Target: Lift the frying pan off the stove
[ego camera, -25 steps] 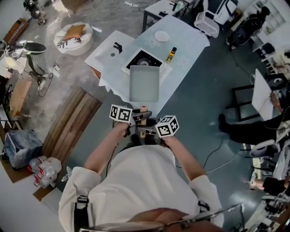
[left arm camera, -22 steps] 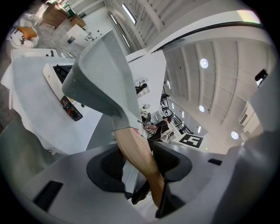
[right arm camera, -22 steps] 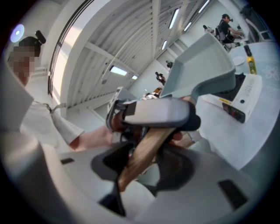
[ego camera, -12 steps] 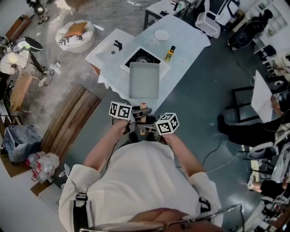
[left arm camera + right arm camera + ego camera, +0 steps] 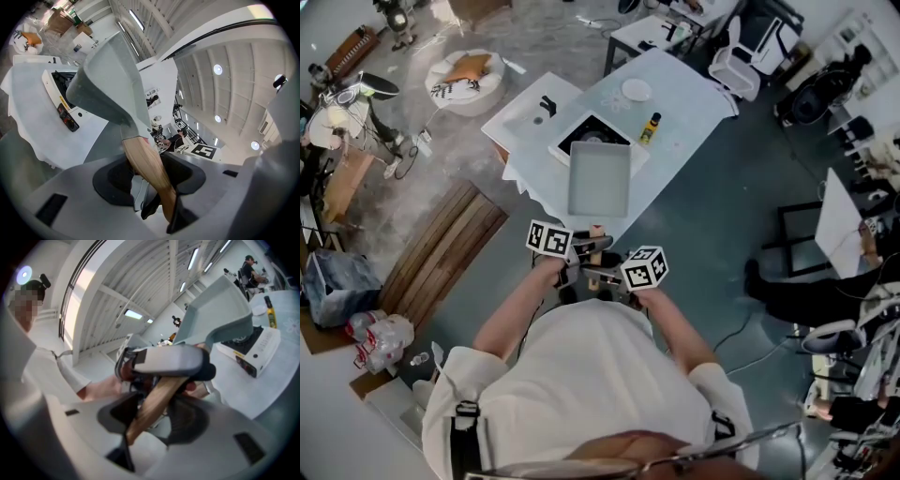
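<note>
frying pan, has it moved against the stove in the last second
Yes, slightly: the frying pan now covers more of the stove than before, so it has shifted up the picture, though the camera moved too.

Square grey frying pan [image 5: 598, 178] with wooden handle hangs tilted, raised off the white stove [image 5: 581, 139].

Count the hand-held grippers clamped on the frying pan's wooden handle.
2: the left hand-held gripper nearer the frying pan, the right hand-held gripper just behind it.
</note>
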`<state>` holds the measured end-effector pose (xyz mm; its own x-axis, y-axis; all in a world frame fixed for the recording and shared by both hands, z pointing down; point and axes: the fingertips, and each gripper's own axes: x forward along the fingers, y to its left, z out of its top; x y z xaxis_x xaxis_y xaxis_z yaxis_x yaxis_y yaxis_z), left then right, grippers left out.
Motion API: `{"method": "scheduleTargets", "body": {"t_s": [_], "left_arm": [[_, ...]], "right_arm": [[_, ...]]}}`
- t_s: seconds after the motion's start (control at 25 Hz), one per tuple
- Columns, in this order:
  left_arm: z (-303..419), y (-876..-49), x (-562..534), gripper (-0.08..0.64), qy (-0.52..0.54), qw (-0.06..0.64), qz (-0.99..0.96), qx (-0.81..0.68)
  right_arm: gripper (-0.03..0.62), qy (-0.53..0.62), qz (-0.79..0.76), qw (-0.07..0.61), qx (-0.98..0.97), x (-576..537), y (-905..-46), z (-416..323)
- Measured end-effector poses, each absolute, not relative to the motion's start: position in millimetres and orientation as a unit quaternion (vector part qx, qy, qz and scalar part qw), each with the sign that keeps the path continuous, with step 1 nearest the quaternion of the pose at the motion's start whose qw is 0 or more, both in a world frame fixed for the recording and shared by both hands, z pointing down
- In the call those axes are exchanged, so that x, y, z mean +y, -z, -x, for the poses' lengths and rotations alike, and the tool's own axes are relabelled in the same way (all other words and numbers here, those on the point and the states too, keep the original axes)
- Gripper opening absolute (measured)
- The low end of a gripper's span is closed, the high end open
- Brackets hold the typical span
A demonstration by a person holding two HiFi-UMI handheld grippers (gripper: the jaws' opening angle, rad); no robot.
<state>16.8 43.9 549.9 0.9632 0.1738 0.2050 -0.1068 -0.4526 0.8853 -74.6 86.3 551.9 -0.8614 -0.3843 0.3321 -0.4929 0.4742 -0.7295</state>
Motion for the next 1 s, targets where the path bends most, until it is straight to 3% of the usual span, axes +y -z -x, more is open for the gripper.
{"method": "scheduleTargets", "body": {"t_s": [1.0], "left_arm": [[-36, -549, 50, 0.216, -0.127, 0.516, -0.847, 0.005]], "right_arm": [[0.212, -0.437, -0.240, 0.070, -0.864, 96, -552, 54]]}}
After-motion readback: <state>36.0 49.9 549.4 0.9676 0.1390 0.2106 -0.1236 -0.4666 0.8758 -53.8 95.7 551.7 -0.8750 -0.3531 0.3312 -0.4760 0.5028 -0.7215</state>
